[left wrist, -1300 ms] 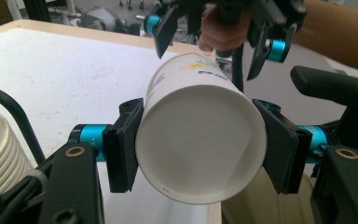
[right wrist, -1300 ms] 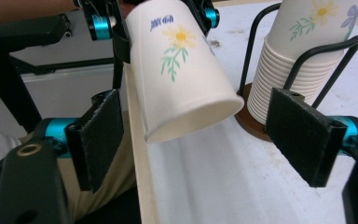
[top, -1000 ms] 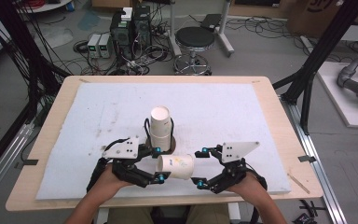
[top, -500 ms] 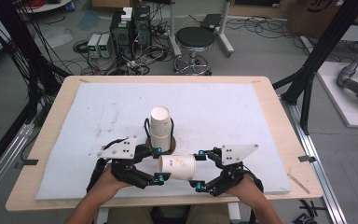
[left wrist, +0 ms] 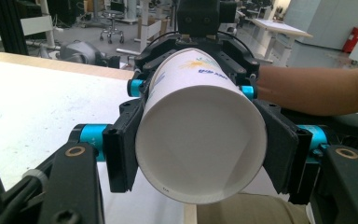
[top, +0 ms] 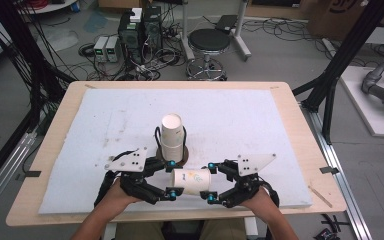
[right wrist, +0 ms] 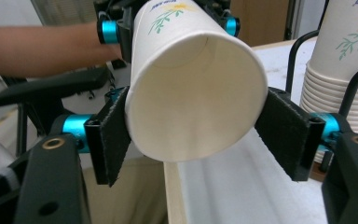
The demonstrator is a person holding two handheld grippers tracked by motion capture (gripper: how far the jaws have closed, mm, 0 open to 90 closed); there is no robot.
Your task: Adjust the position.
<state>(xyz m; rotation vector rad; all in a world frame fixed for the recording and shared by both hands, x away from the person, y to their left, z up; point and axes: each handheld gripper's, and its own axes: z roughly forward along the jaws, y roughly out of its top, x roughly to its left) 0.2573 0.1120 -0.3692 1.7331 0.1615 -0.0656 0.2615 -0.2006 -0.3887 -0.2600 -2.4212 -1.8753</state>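
A white paper cup (top: 191, 181) with a flower print lies on its side in the air over the front of the table, held between both grippers. My left gripper (top: 171, 180) is shut on its closed bottom end (left wrist: 200, 140), with a pad pressed on each side. My right gripper (top: 210, 181) straddles the open mouth (right wrist: 196, 98); its pads (right wrist: 114, 135) sit against the cup's wall. A stack of matching cups (top: 172, 135) stands upside down in a black wire holder just behind the held cup, and appears in the right gripper view as cups (right wrist: 345, 70).
The white foam mat (top: 260, 120) covers the wooden table (top: 300, 125). The front table edge (right wrist: 172, 196) lies directly under the held cup. A person's forearm (left wrist: 307, 88) reaches in behind each gripper. A stool (top: 208, 42) and electronics sit on the floor beyond.
My right gripper has slid a little to the left, so its jaws now sit over the cup's mouth. The left gripper and the cup have stayed put.
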